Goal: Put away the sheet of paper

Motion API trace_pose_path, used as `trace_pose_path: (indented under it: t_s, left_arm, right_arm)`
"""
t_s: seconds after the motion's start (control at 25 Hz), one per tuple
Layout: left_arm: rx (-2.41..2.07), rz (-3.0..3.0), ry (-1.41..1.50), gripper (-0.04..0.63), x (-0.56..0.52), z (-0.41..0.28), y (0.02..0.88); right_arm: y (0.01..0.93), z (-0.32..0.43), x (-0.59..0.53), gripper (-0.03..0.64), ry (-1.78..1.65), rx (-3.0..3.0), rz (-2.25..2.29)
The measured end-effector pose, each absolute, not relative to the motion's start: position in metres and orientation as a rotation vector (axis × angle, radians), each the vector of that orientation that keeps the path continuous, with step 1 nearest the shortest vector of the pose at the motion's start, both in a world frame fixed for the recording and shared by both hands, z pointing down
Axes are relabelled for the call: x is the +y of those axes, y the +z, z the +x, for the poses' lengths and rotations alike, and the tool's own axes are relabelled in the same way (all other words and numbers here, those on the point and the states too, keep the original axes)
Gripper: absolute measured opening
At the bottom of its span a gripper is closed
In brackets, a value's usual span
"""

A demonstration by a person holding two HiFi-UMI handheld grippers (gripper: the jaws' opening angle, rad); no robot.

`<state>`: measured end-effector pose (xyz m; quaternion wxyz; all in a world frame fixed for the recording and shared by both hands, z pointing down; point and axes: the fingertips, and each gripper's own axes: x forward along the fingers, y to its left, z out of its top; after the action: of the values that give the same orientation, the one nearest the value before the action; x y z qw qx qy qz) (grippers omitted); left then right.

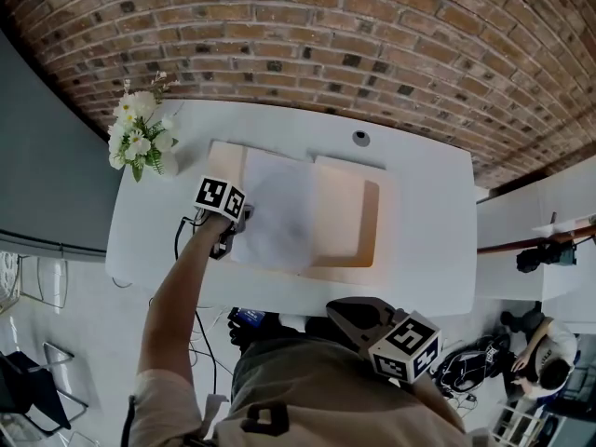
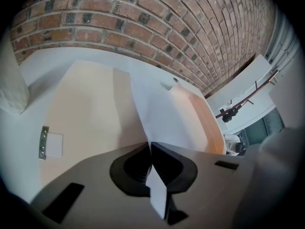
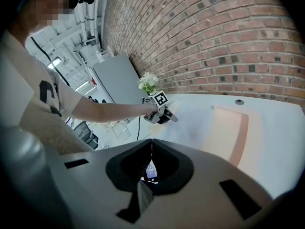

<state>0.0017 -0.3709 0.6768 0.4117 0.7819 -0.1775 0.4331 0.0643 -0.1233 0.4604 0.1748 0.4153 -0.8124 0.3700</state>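
A white sheet of paper [image 1: 279, 214] lies over an open tan folder [image 1: 352, 222] on the white table. My left gripper [image 1: 243, 218] is at the sheet's left edge. In the left gripper view this gripper [image 2: 150, 147] is shut on the paper [image 2: 162, 111], which rises from between the jaws across the folder [image 2: 90, 109]. The folder's left flap carries a metal clip [image 2: 43, 142]. My right gripper [image 1: 341, 309] hangs off the table's front edge, close to my body. In its own view it [image 3: 151, 144] is shut with nothing held, looking at the left gripper [image 3: 160, 113].
A bunch of white flowers [image 1: 140, 138] stands at the table's far left corner. A round cable grommet [image 1: 360, 138] sits near the back edge of the table [image 1: 428, 250]. A brick wall [image 1: 372, 35] runs behind. Cables [image 1: 179, 236] hang at the front left. A person [image 1: 549, 357] sits lower right.
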Motion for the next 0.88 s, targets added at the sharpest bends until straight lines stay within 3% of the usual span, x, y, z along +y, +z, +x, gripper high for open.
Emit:
trace_pose_path:
  t_s: [0.88]
  left_arm:
    - [-0.4,1.966,1.105,0.014,-0.349,0.032,0.676]
  right_arm:
    - [0.46,0.082,-0.113,0.023,1.075,-2.321,1.224]
